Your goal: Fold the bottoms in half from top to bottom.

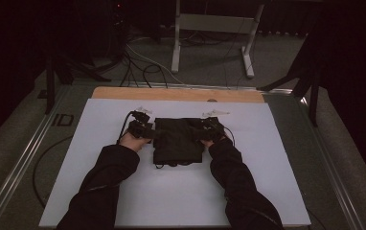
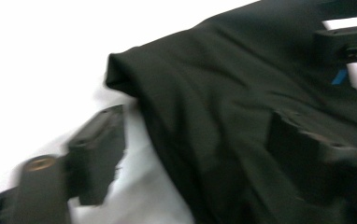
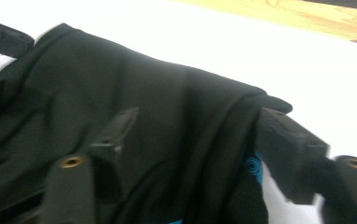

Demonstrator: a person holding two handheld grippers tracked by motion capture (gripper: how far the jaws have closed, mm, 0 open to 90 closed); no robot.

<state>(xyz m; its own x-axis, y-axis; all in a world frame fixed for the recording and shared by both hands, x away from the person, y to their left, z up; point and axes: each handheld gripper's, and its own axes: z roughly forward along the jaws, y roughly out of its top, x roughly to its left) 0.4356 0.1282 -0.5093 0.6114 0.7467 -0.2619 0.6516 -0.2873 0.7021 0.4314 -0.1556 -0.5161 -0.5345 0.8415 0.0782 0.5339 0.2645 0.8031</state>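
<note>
A black folded garment (image 1: 177, 140) lies in the middle of the white sheet (image 1: 267, 163). My left gripper (image 1: 142, 129) is at the garment's left edge and my right gripper (image 1: 209, 128) at its right edge. In the left gripper view the left gripper (image 2: 195, 120) is open: one jaw rests on the white sheet, the other over the black garment (image 2: 223, 102), whose edge runs between them. In the right gripper view the right gripper (image 3: 200, 114) is open and straddles the folded edge of the garment (image 3: 167, 102). A blue print (image 3: 253, 165) shows in that fold.
The table's wooden back edge (image 1: 171, 94) runs behind the sheet. Beyond it, on the floor, stand a metal frame's legs (image 1: 175, 52) and loose cables (image 1: 140, 67). Metal rails (image 1: 25, 148) flank the table. The sheet is bare to both sides and in front of the garment.
</note>
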